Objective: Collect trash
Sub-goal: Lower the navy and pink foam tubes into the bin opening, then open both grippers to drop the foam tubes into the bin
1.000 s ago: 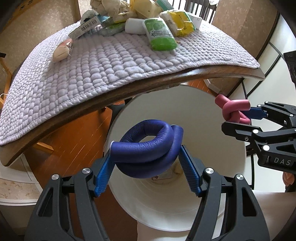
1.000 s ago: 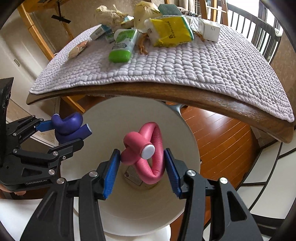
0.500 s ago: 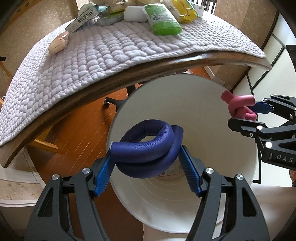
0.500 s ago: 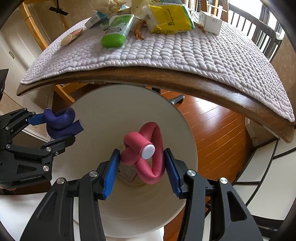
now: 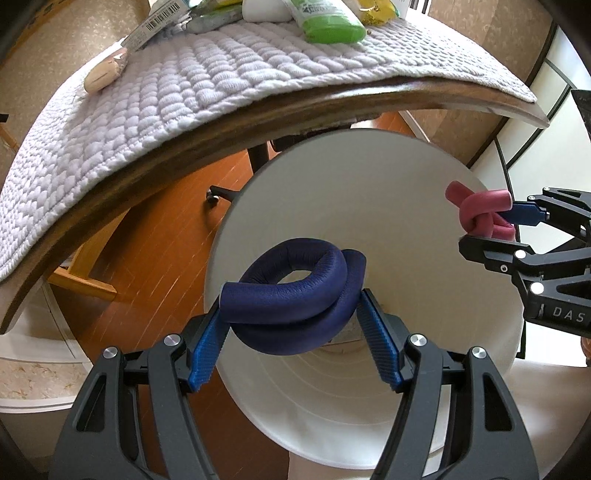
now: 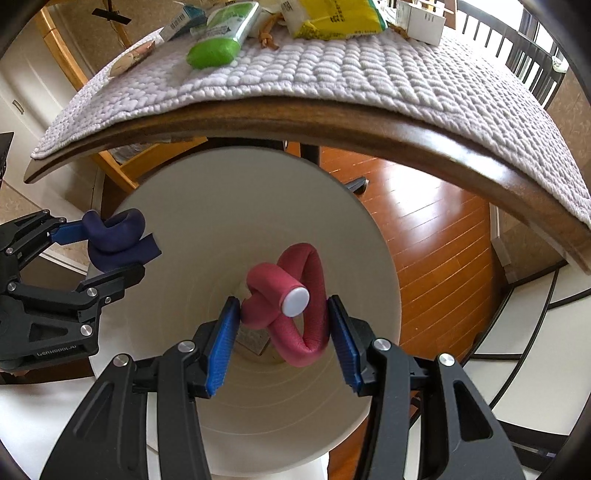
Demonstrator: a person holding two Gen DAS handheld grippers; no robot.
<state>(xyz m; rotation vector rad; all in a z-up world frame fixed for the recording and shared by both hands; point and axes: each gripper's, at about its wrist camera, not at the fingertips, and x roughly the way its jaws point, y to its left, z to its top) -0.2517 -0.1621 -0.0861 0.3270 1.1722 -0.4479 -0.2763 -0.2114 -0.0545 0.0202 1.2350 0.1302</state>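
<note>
Two handheld grippers hang side by side above the open mouth of a white trash bin (image 5: 369, 177), which stands on a wooden floor (image 6: 436, 236) just below the edge of a wooden table (image 6: 332, 122).

The left gripper (image 5: 291, 314) pinches a knotted navy-blue foam tube (image 5: 291, 291) between its blue finger pads (image 5: 378, 341), holding it over the bin opening. The right gripper (image 6: 282, 326) pinches a knotted pink foam tube (image 6: 295, 306) with a white end cap, also over the opening, with its pads pressed against either side of the knot. Deep in the bin, something papery lies at the bottom, too hidden to identify.

A quilted pale lavender cloth (image 5: 184, 92) covers the tabletop. More trash lies at its far side: a green-and-white wipes packet (image 6: 218, 40), a yellow plastic bag (image 6: 332, 18), a small white box (image 6: 424, 18), a barcoded wrapper (image 5: 159, 22) and a beige wrapped item (image 5: 105, 72) nearer the left edge.
</note>
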